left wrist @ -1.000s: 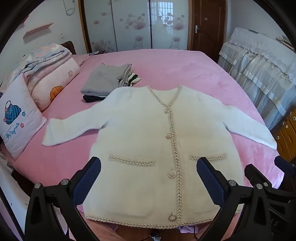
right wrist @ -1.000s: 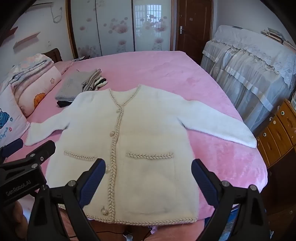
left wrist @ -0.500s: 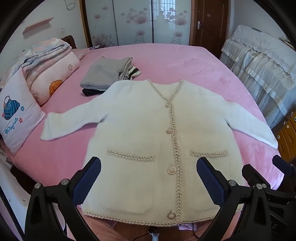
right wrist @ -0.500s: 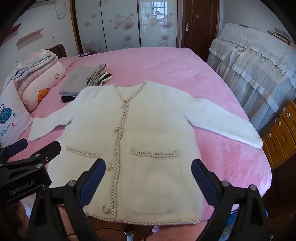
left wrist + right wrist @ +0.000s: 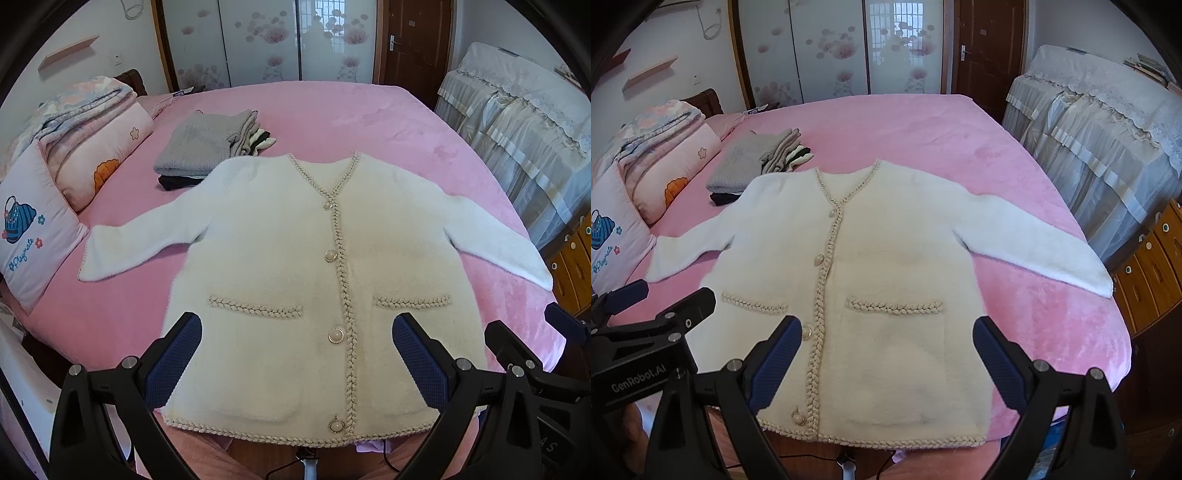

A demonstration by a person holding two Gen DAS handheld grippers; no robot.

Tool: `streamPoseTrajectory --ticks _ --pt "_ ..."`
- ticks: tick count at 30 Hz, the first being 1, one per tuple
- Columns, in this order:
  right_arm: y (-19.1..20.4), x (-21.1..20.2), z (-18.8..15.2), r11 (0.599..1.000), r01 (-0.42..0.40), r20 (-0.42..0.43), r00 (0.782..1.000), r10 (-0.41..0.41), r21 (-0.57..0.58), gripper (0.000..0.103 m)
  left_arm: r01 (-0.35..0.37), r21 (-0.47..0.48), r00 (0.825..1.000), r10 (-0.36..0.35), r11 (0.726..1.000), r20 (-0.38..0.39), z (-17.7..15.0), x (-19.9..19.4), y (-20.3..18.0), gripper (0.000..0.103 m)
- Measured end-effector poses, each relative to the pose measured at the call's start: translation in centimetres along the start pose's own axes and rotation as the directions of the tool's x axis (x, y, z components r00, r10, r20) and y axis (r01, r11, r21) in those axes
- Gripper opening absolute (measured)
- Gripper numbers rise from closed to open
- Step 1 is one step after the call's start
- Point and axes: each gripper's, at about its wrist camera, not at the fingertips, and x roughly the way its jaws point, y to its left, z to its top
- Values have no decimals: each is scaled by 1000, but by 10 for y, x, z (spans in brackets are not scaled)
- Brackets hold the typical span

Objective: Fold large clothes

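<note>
Your left gripper (image 5: 295, 354) and right gripper (image 5: 884, 350) hover wide open, holding nothing, over the cream cardigan's (image 5: 295, 258) hem at the pink bed's (image 5: 332, 114) near edge.

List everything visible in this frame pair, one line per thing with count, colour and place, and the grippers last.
cardigan: 1, cream with braided trim and pearly buttons, spread flat on the bed, sleeves out.
folded clothes: 1 stack, grey on top, dark beneath, beyond the cardigan's shoulder.
bed: 1, pink cover, fills the middle.
pillows: 2, pink with prints, at the bed's left edge.
folded quilt: 1, pastel, on the pillows.
wardrobe: 1, floral glass doors, back wall.
door: 1, dark brown, back right.
covered furniture: 1, lace drape, right of the bed.
wooden drawers: 1 unit, brown, far right.
left gripper: black, blue pads, open above the hem.
right gripper: same, open.
</note>
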Motion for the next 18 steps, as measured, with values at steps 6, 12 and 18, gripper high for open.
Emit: streamPoseTrajectory --ticks 6,12,18 --pt "1 0 -1 1000 -5 -6 1000 5 -7 95 20 -25 999 -19 999 39 1 -8 3 103" --pt "4 -3 -2 1000 -6 -3 1000 6 -21 95 21 -16 999 -20 1000 38 1 -9 0 102" --pt "3 -5 -4 1000 -5 -4 1000 5 -15 95 10 -18 999 -10 1000 42 -2 -11 -1 103"
